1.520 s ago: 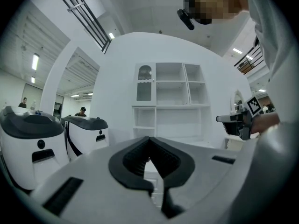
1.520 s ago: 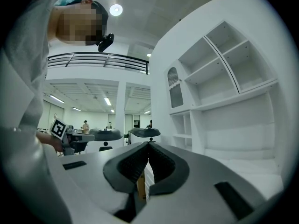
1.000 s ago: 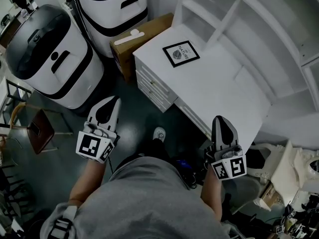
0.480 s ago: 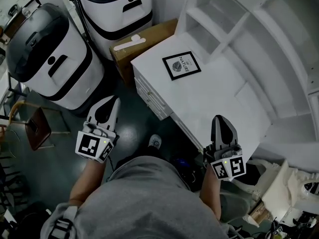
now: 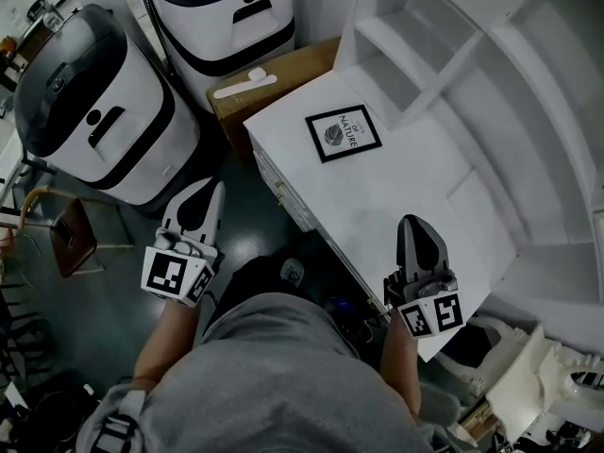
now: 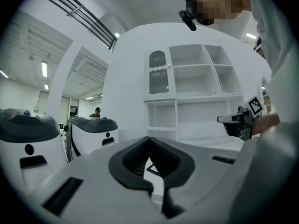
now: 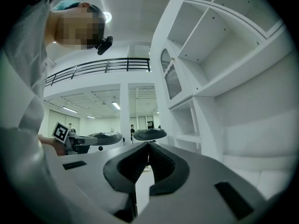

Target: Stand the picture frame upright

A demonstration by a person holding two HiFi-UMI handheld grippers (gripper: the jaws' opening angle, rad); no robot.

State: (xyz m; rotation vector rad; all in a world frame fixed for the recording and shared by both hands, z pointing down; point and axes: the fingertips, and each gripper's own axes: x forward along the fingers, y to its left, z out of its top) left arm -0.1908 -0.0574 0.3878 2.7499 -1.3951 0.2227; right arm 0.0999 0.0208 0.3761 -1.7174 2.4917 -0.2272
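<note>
A black-framed picture point(image 5: 343, 133) with a white print lies flat near the far left corner of a white desk point(image 5: 406, 182). The left gripper point(image 5: 213, 192), jaws pressed together and empty, hangs over the dark floor point(image 5: 250, 220) off the desk's left edge. The right gripper point(image 5: 412, 225), likewise closed on nothing, hovers above the desk's near edge.

One picture frame point(image 5: 343, 133), one cardboard box point(image 5: 283, 70), one white desk point(image 5: 396, 196), two white-and-black machines point(image 5: 99, 111) point(image 5: 222, 12), two tongs point(image 5: 213, 192) point(image 5: 412, 225).
</note>
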